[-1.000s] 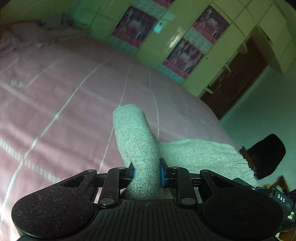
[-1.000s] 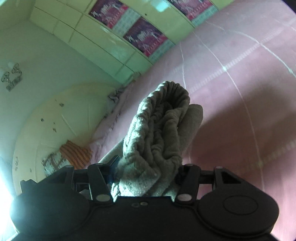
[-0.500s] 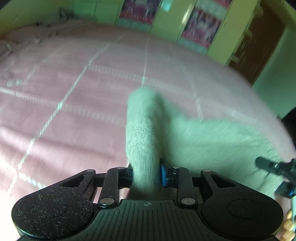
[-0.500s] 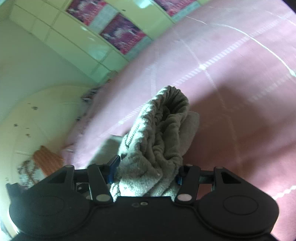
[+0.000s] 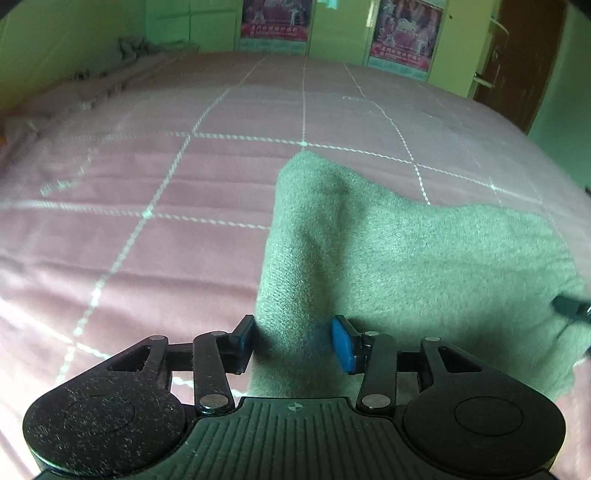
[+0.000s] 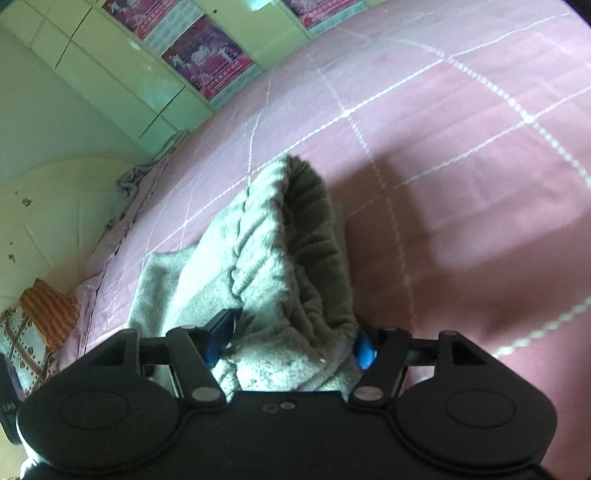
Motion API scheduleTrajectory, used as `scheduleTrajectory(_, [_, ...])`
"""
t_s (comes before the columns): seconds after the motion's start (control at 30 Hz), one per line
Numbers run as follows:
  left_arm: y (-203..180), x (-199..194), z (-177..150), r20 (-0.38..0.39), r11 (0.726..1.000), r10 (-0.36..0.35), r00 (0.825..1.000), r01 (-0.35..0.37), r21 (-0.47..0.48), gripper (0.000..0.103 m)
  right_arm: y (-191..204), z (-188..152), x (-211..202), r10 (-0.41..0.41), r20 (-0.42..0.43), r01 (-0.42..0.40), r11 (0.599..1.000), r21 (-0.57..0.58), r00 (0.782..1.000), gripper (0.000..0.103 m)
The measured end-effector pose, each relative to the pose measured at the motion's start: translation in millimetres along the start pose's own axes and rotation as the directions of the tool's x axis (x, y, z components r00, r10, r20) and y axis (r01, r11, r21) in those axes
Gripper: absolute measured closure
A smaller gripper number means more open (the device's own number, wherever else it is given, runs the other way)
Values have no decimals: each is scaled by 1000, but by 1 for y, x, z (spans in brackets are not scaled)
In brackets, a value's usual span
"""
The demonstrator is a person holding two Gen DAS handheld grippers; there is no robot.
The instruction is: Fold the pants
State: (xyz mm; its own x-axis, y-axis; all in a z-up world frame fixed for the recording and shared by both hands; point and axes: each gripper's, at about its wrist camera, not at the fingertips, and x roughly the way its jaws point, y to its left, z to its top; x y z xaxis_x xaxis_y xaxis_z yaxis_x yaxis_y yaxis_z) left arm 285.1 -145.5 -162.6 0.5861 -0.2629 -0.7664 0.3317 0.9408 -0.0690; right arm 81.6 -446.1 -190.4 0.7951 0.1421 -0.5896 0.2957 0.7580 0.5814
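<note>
The grey knit pants (image 5: 424,258) lie on the pink bedspread (image 5: 147,184). My left gripper (image 5: 295,341) has its blue pads wider apart than before, with a fold of the pants still standing between them. My right gripper (image 6: 291,341) has the bunched elastic waistband of the pants (image 6: 291,258) between its pads, which are also spread. The right gripper's tip shows at the right edge of the left wrist view (image 5: 572,306).
The pink bedspread (image 6: 461,166) with white grid lines stretches far ahead. Green wardrobe doors with posters (image 5: 402,33) stand behind the bed. A brown door (image 5: 517,62) is at the right. Pillows and rumpled bedding (image 6: 44,314) lie at the head of the bed.
Both grippers came down toward the bed with the pants. The jaws of both have widened, and the pants now lie spread on the bedspread.
</note>
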Motion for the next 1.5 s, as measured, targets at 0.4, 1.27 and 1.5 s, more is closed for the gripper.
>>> scheduleTrajectory(0.4, [-24, -42, -7, 81, 997, -30, 996, 23, 77, 59, 70, -3, -47, -26, 165, 68, 966, -251, 986, 56])
scheduleTrajectory(1.27, [-49, -14, -28, -68, 992, 26, 997, -17, 122, 0, 98, -85, -7, -345, 179, 371, 642, -671, 921, 68])
scheduleTrajectory(1.5, [-53, -18, -37, -79, 994, 76, 994, -69, 88, 0, 98, -84, -5, -346, 173, 370, 656, -658, 922, 66])
